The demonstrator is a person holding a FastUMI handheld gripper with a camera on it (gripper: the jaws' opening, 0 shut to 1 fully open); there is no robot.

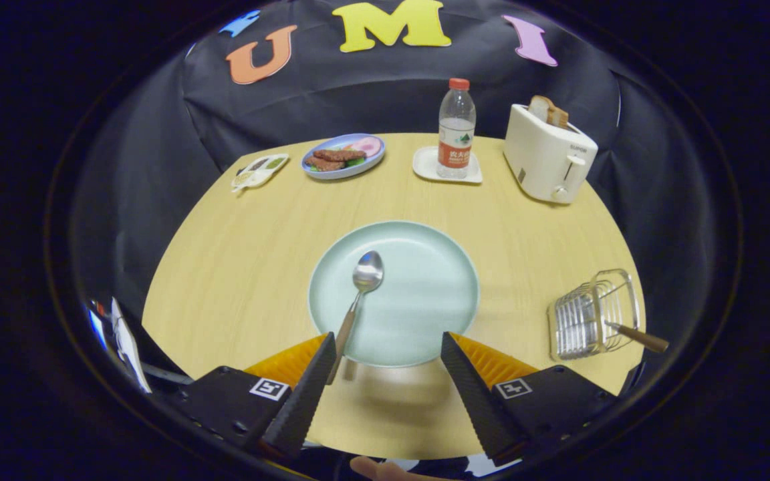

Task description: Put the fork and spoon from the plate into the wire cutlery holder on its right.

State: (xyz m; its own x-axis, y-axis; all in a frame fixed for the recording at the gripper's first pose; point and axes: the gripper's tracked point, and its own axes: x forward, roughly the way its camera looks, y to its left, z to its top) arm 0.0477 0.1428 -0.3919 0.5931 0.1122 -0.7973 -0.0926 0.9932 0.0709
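While the toaster [548,157] at the far right of the wooden table [238,267] carries a small grey brand word on its side, too small to spell with certainty, the water bottle [456,130] on its white coaster [425,170] wears a red and white label with characters too fine to make out. The gripper [386,349] hovers over the near rim of the pale green plate [425,294] with its fingers [311,381] spread wide, holding nothing; each finger base bears a square black-and-white marker. The spoon [361,294] lies on the plate, bowl toward the middle and handle running back over the near rim, its end just beside the inner face of the left finger; whether they touch cannot be told. The wire cutlery holder [592,314] stands to the right of the plate, beyond the right finger, with a brown wooden handle [639,339] sticking out of it. Bread slices stand in the toaster, and a blue dish of food [343,156] and a small packet [259,171] sit at the far left.
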